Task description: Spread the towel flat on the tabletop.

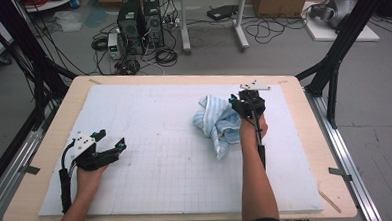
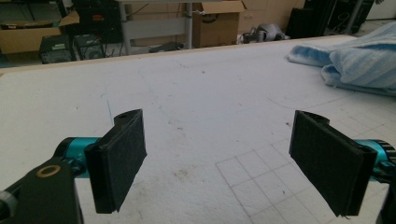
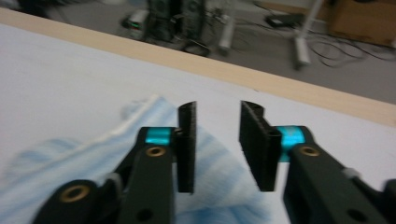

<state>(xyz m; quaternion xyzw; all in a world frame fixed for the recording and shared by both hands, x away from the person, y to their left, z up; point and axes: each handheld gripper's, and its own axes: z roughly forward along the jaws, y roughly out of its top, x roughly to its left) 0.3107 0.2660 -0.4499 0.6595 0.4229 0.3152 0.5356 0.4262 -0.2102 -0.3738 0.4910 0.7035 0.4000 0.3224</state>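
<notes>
High view: crumpled blue towel (image 1: 215, 122) lies right of centre on the white mat (image 1: 150, 142), my right gripper (image 1: 243, 102) at its far right edge. Left gripper view: left gripper (image 2: 217, 161) jaws wide apart, towel well off. Right gripper view: jaws apart over cloth; I'd lower onto one edge before closing.

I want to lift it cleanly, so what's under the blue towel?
The towel lies crumpled on the white mat. Whatever is beneath its folds is covered. The right gripper hovers open above its edge.
</notes>
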